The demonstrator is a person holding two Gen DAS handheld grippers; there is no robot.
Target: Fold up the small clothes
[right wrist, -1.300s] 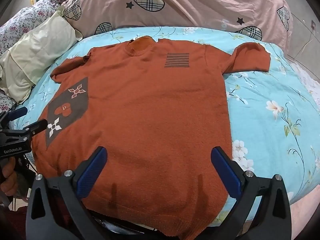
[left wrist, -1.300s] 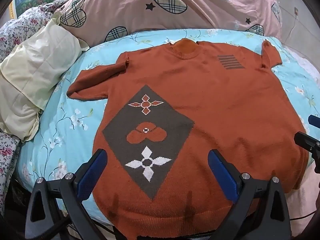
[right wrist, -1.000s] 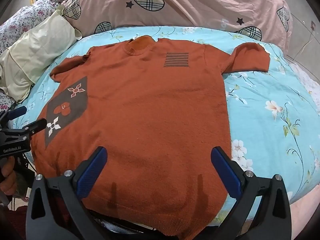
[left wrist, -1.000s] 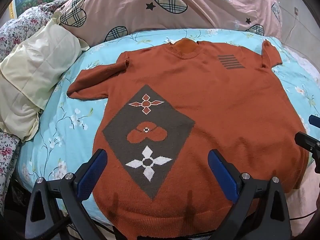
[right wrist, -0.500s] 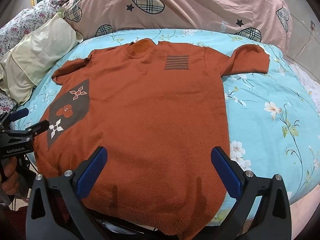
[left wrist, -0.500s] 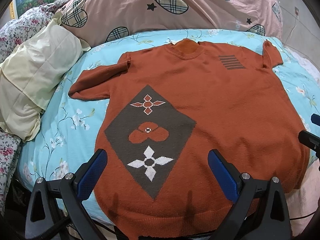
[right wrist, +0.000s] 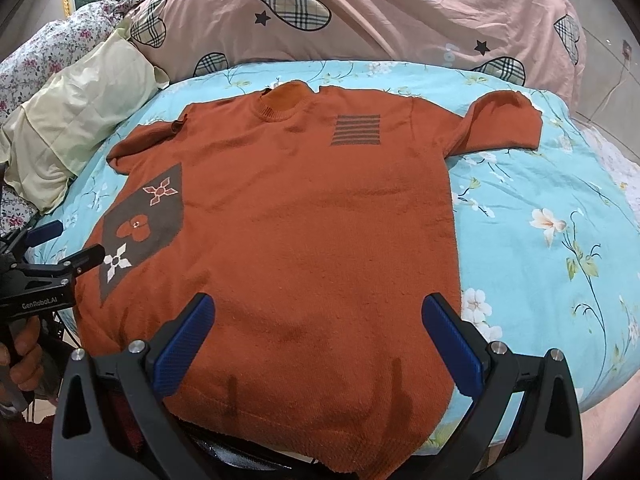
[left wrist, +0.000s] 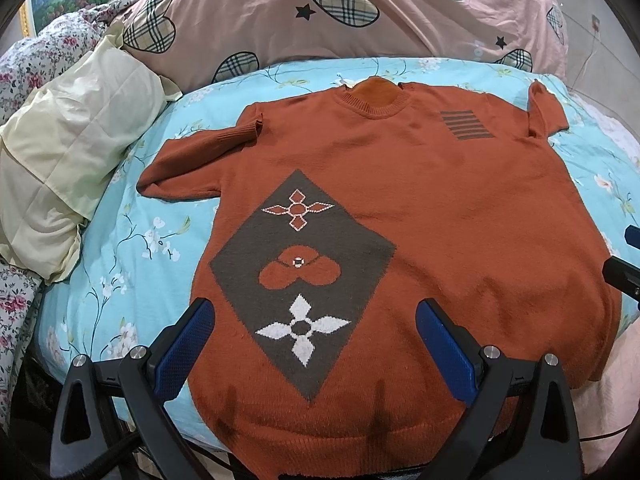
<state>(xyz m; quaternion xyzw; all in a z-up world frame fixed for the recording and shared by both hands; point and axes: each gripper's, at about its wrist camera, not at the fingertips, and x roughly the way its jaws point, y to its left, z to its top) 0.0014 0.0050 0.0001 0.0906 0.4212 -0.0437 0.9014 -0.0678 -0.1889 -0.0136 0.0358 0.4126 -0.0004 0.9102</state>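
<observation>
Lying flat just ahead of both spread claws, orange sweater.

Orange knit sweater lies flat, front up, on light-blue floral bed sheet; neck away from camera, hem nearest. Grey diamond motif on its left half, grey striped patch near the far shoulder. Left sleeve partly folded and creased. Left hand-held gripper above the hem, blue-padded fingers spread wide, nothing between them. Tip of right hand-held gripper at right frame edge. Cream pillow left; pink heart-print duvet behind.
</observation>
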